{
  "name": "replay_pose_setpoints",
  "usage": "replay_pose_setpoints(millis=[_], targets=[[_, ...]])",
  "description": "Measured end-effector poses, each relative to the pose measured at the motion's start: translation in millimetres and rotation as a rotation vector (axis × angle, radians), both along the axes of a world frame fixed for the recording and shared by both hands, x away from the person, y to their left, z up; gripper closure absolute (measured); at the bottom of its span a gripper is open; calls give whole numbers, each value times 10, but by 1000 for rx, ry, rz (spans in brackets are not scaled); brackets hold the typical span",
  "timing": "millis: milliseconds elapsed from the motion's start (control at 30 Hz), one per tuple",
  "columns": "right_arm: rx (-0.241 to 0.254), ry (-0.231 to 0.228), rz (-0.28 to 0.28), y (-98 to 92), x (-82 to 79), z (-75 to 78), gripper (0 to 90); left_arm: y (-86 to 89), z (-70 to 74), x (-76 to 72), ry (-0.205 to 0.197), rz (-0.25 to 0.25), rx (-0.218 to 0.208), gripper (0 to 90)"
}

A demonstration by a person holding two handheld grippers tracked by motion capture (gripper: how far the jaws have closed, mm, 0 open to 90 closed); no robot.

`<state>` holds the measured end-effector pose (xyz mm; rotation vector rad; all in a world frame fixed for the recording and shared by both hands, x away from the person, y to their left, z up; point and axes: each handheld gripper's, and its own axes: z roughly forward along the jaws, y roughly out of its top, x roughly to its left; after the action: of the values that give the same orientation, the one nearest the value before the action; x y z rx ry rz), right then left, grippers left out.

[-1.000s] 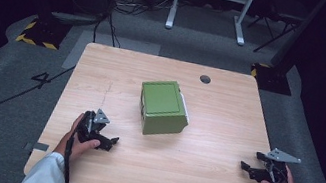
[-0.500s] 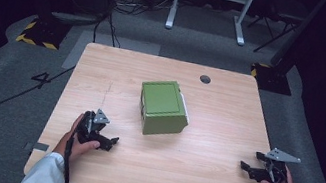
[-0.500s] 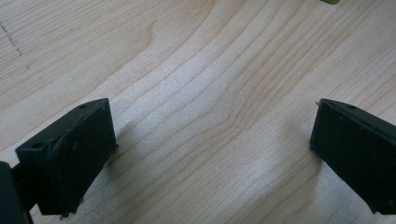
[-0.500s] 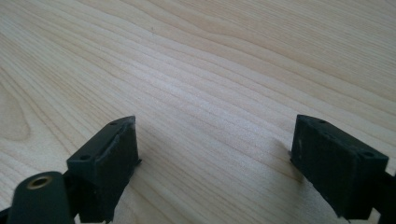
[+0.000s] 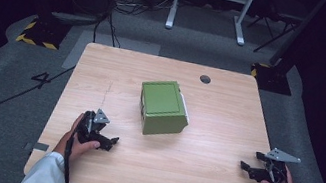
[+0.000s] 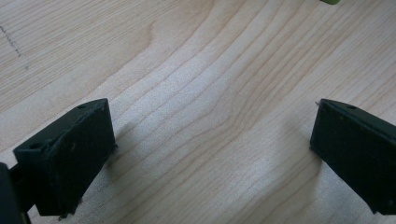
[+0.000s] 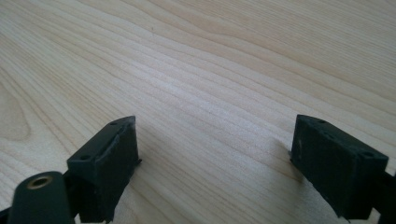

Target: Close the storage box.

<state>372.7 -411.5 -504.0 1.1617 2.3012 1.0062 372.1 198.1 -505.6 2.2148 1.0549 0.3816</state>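
A green box (image 5: 163, 106) with a white part along its right side sits in the middle of the wooden table (image 5: 228, 113). My left gripper (image 5: 108, 143) rests on the table near the front left, below and left of the box, held by a hand. Its jaws stand wide apart over bare wood (image 6: 212, 135), so it is open. My right gripper (image 5: 245, 168) rests near the front right edge, also open, with only wood grain between its jaws (image 7: 215, 140). A sliver of the green box (image 6: 330, 2) peeks in at the top of the left gripper view.
A dark round cable hole (image 5: 205, 79) sits near the table's back right. Grey carpet surrounds the table, with cables (image 5: 2, 98) on the floor at left and a white frame (image 5: 208, 8) behind. Yellow-black tape (image 5: 35, 41) marks the floor at back left.
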Motion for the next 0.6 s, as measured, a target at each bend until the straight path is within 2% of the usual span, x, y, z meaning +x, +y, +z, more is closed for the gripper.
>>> replay_pose_setpoints(millis=[600], targets=[[-1, -1, 2, 0, 0, 0, 150, -2, 0, 8, 2, -2, -2, 1]])
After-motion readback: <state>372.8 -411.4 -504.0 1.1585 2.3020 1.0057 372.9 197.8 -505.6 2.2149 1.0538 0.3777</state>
